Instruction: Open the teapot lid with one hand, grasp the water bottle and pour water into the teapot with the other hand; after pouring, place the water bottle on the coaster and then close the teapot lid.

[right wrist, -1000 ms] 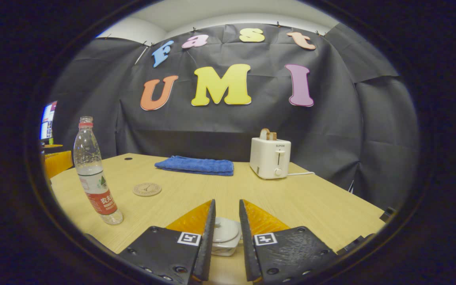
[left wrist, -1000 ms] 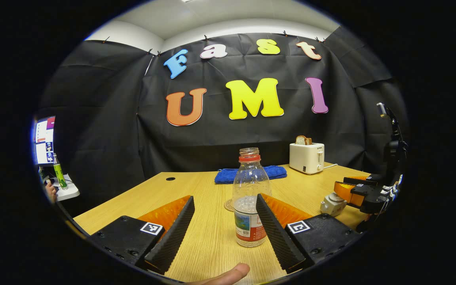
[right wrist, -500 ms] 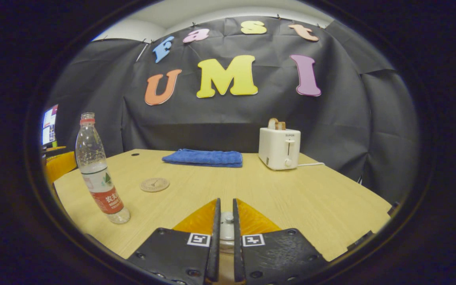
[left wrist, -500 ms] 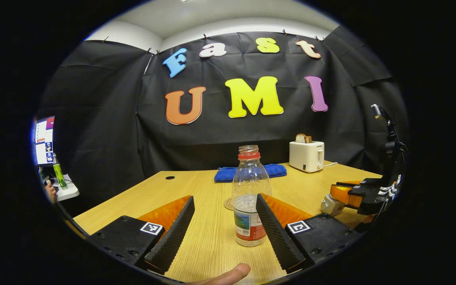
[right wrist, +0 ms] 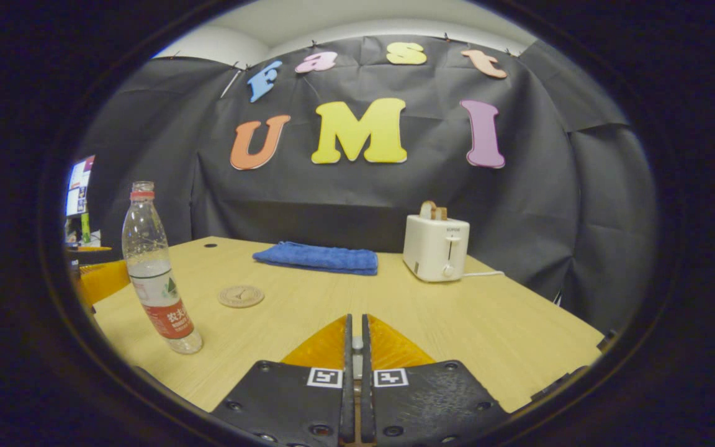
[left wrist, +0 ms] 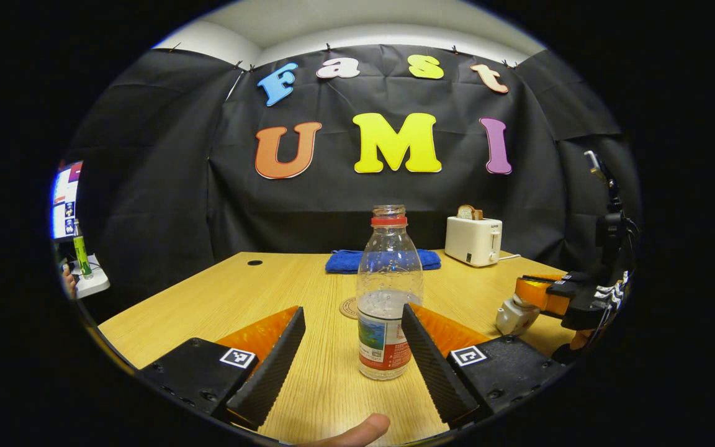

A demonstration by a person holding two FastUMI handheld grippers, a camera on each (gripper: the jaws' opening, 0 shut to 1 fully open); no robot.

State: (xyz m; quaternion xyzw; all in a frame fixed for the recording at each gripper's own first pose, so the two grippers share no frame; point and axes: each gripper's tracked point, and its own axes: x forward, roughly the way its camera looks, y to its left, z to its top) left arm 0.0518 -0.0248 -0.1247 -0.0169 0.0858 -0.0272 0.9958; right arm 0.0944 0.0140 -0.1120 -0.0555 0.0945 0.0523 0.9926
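A clear water bottle (left wrist: pixel 388 298) with no cap, a red neck ring and some water in it stands upright on the table (left wrist: pixel 221 304). It sits between the fingers of my open left gripper (left wrist: pixel 352 309), close to the right-hand finger, with a gap on both sides. Just behind it lies the round coaster (left wrist: pixel 347 308). At the right, my right gripper (left wrist: pixel 540 295) sits on top of the small white teapot (left wrist: pixel 514 316). In the right gripper view, the right gripper (right wrist: pixel 356 318) is shut on the teapot lid's knob (right wrist: pixel 356 345); the pot's body is hidden beneath the fingers. The bottle (right wrist: pixel 157 279) and coaster (right wrist: pixel 241 296) stand to the left.
A folded blue towel (right wrist: pixel 319 257) and a white toaster (right wrist: pixel 437 248) holding a slice of bread stand at the table's far side. A monitor (left wrist: pixel 62 200) glows beyond the left edge. A thumb (left wrist: pixel 357 429) shows at the bottom of the left gripper view.
The right gripper's fingers have closed from a wide gap over the teapot lid onto its knob. The left gripper has edged slightly closer to the bottle and stayed open.
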